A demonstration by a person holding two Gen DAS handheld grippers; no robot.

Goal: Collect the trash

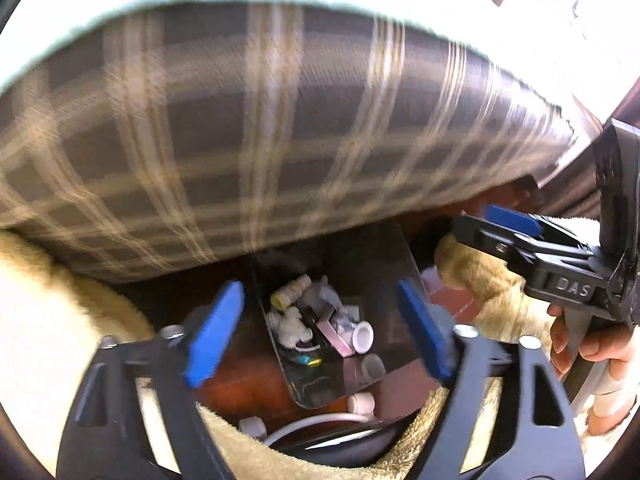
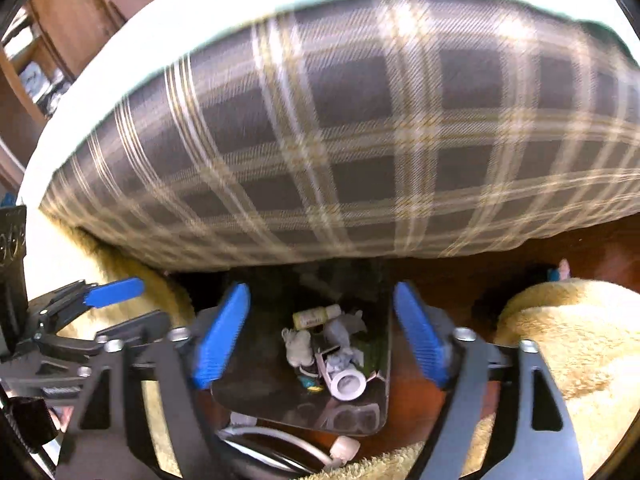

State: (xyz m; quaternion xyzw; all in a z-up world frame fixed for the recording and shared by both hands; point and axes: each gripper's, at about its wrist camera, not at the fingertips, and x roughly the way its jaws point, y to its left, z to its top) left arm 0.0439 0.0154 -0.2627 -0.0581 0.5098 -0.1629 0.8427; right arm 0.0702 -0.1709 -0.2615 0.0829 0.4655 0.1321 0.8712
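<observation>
A dark, clear-walled trash bin (image 1: 368,264) stands on the wooden floor beside the bed and shows in both views (image 2: 256,392). It holds trash: a small yellow bottle (image 1: 290,292), crumpled tissue (image 1: 292,328), a white tape roll (image 1: 362,336) and a pink strip. My left gripper (image 1: 316,332) is open and empty, hovering over the bin. My right gripper (image 2: 320,336) is open and empty above the bin too. The right gripper also shows at the right of the left wrist view (image 1: 512,224).
A bed with a grey plaid cover (image 1: 280,128) overhangs the bin at the back. Cream fluffy rugs (image 2: 568,344) lie on both sides. A white cable and small white rolls (image 1: 360,402) lie on the floor in front of the bin. Wooden furniture (image 2: 60,20) stands far left.
</observation>
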